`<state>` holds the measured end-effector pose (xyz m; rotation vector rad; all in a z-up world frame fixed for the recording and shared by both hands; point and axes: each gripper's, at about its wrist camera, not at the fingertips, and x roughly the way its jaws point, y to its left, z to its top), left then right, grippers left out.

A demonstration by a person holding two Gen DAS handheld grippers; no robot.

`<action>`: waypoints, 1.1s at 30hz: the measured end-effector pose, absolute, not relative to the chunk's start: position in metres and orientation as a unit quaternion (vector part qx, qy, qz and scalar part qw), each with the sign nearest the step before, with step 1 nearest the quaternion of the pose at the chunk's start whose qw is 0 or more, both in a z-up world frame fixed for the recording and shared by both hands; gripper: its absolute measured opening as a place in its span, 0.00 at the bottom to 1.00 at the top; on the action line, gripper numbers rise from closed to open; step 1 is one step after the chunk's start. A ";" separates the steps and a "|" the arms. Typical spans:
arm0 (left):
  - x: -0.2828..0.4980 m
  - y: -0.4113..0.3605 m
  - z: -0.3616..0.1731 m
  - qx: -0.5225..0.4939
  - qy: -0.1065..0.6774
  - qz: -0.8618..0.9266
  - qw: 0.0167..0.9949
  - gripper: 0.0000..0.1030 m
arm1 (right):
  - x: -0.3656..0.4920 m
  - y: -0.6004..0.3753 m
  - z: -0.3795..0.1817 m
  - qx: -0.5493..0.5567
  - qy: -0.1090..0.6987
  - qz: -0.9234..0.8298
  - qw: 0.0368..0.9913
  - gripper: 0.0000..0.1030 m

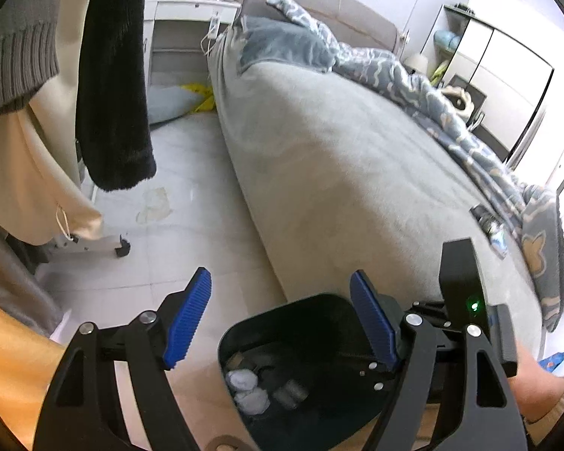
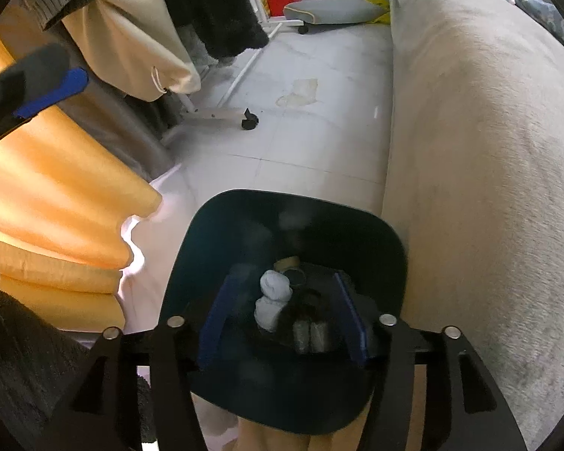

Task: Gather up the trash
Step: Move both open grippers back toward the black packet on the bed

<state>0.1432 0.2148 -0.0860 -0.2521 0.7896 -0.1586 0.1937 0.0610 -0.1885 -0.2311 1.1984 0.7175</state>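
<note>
Crumpled tissues [image 2: 272, 300] and other trash lie in the dark bin [image 2: 206, 225] on the floor [image 2: 300, 143] beside the bed [image 2: 488, 150]. The right hand-held gripper [image 2: 282, 323] hangs open over the bin, empty. The left hand-held gripper [image 1: 278, 319] is open too, empty.

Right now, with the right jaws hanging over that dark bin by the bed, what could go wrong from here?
1. The dark plastic bin stands tight against the grey bed; a nudge from the right gripper, whose open jaws reach inside, might tip it.
2. The crumpled wrapper on the tiled floor looks flat and pale, so it may be missed or hard to pinch.
3. The left gripper sits close beside the right one; they could collide.
</note>
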 end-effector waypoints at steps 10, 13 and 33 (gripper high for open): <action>0.143 0.198 -0.058 -0.123 0.327 -0.085 0.933 0.76 | 0.190 0.031 -0.146 -0.079 0.501 0.329 0.797 0.64; 0.144 0.190 -0.051 -0.131 0.315 -0.091 0.936 0.77 | 0.188 0.021 -0.136 -0.078 0.484 0.328 0.808 0.64; 0.175 0.097 -0.033 -0.099 0.295 -0.133 0.941 0.81 | 0.219 -0.087 -0.082 -0.054 0.409 0.255 0.875 0.72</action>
